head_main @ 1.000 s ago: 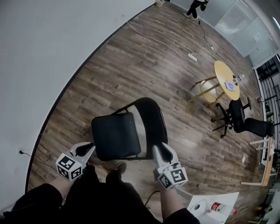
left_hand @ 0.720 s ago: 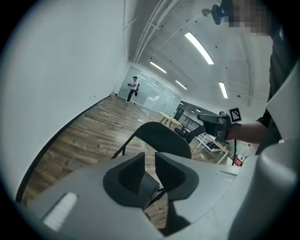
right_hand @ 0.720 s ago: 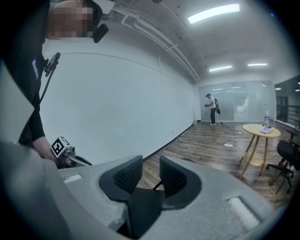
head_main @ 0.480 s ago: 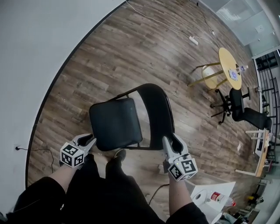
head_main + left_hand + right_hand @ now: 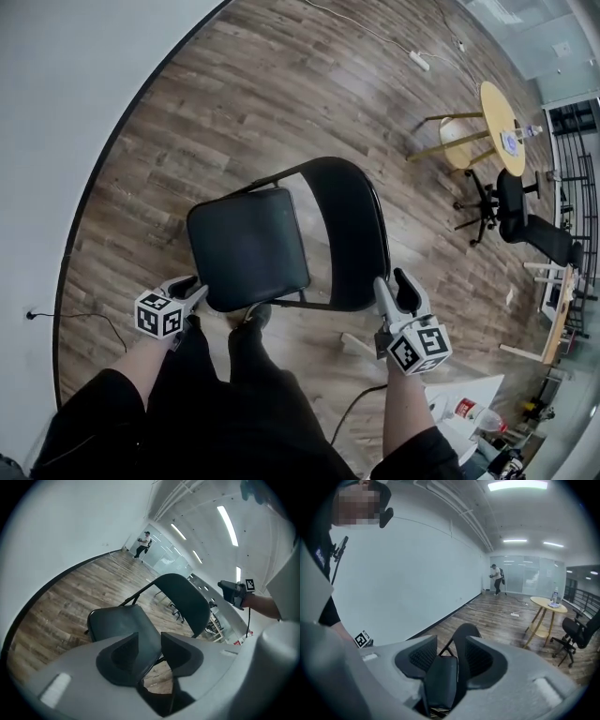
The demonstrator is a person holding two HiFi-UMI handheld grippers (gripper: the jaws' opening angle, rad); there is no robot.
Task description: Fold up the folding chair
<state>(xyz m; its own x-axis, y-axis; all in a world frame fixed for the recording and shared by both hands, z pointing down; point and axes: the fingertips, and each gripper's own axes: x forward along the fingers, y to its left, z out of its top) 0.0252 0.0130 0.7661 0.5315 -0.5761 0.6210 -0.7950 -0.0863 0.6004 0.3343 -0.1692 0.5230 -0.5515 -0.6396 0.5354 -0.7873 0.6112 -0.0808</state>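
The black folding chair stands unfolded on the wood floor, with its seat [image 5: 248,246] toward me and its backrest [image 5: 352,230] to the right. My left gripper [image 5: 190,289] hangs at the seat's near left corner, apart from it. Its jaws are opening, and only the seat [image 5: 123,623] and backrest [image 5: 185,599] beyond show past them. My right gripper [image 5: 398,289] is beside the backrest's near right edge. Its jaws are opening too, and the chair [image 5: 443,679] shows through the gap, untouched. My legs stand just behind the seat.
A white wall [image 5: 56,112] curves along the left. A round yellow table [image 5: 500,112] and a black office chair [image 5: 525,225] stand far right. A power strip [image 5: 419,61] with a cable lies beyond. White clutter [image 5: 459,412] sits by my right foot. A person [image 5: 497,578] stands far off.
Both grippers have sunk, the left one much more, and their jaws have spread apart. The right gripper has drifted right along the backrest. The chair has stayed unfolded.
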